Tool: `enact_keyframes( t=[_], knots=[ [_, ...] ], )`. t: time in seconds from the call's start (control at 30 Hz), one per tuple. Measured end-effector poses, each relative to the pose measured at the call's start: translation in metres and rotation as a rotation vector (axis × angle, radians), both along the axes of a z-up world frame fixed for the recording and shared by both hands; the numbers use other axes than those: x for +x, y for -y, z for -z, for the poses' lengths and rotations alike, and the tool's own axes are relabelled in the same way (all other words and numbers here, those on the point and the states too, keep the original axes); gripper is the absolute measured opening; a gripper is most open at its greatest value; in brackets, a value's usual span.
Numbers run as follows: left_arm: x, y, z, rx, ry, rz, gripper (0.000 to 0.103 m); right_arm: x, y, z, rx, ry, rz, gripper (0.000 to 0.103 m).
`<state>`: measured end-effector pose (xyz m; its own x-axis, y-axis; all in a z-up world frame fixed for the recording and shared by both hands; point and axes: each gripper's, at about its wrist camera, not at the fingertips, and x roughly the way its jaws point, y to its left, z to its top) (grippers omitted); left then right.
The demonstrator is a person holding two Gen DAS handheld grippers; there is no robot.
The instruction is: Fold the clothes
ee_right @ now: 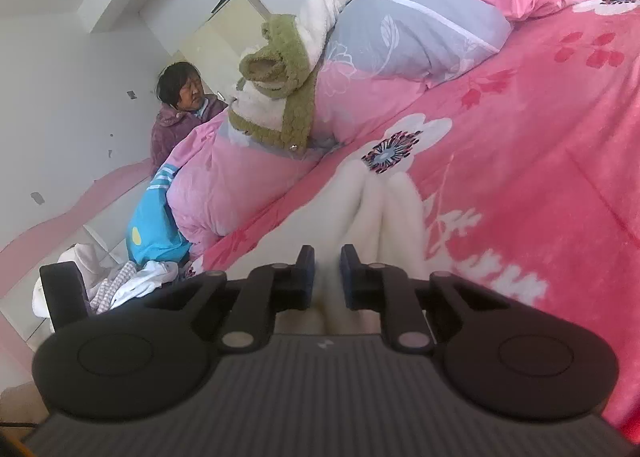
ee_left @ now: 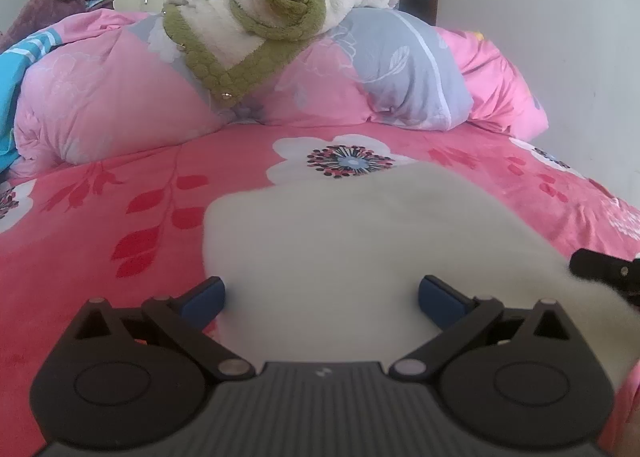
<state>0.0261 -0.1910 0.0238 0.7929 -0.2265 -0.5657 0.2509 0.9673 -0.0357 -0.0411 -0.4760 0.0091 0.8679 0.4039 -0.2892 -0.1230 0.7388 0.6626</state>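
Two grippers work over a bed covered by a pink floral sheet (ee_left: pixel 120 185). At the far left of the left wrist view, a person (ee_left: pixel 60 5) in a purple fleece jacket stands behind a bunched pink quilt (ee_left: pixel 100 97), with a blue striped cloth (ee_left: pixel 12 69) at its left edge. On top of the quilt lies a cream fleece jacket with green trim (ee_left: pixel 256 17). Lower, in the middle, a white fuzzy garment (ee_left: pixel 340 241) lies spread on the sheet. The left gripper (ee_left: pixel 322 299) hovers over its near part with blue-padded fingers (ee_left: pixel 204 299) spread wide, nothing pinched between them. At the right edge, a dark piece of the other tool pokes in beside the garment's edge.

In the right wrist view, a heap of white and checked laundry (ee_right: pixel 120 285) sits low at the left, off the bed. The right gripper (ee_right: pixel 328 277) has its fingers drawn narrow, clamped on a fold of the white garment, which bunches into ridges beyond the pads. Readable writing is not visible anywhere; only a small pale mark shows on each gripper body.
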Motion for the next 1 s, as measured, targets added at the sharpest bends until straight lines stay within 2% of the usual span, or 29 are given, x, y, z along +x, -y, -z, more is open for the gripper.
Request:
enact_keyframes(
  t=[0.1,0.17,0.23,0.33,0.37,0.4,0.57,1.0],
  knots=[
    [0.000,0.000,0.001,-0.002,0.000,-0.002,0.103,0.000,0.004,0.002,0.030,-0.005,0.000,0.018],
    [0.001,0.000,0.001,-0.004,0.000,-0.003,0.103,0.000,0.008,0.005,0.058,-0.018,-0.006,0.028],
    [0.000,0.001,0.001,-0.004,0.001,-0.005,0.103,0.000,0.012,0.009,0.087,-0.034,-0.013,0.029],
    [0.000,0.002,0.001,-0.005,0.002,-0.013,0.103,0.003,0.006,0.011,0.052,-0.043,-0.050,0.028],
    [0.000,0.002,0.001,-0.005,0.002,-0.016,0.103,0.003,0.004,0.010,0.036,-0.036,-0.062,0.023],
    [0.001,0.003,0.001,-0.005,0.002,-0.018,0.103,0.002,0.003,0.009,0.029,-0.025,-0.070,0.010],
    [0.003,0.006,0.000,0.001,-0.004,-0.029,0.103,-0.006,0.008,0.007,0.050,0.037,-0.036,0.008],
    [0.006,0.021,-0.004,0.038,-0.006,-0.045,0.103,-0.008,0.026,0.011,0.121,0.073,0.012,0.007]
  ],
)
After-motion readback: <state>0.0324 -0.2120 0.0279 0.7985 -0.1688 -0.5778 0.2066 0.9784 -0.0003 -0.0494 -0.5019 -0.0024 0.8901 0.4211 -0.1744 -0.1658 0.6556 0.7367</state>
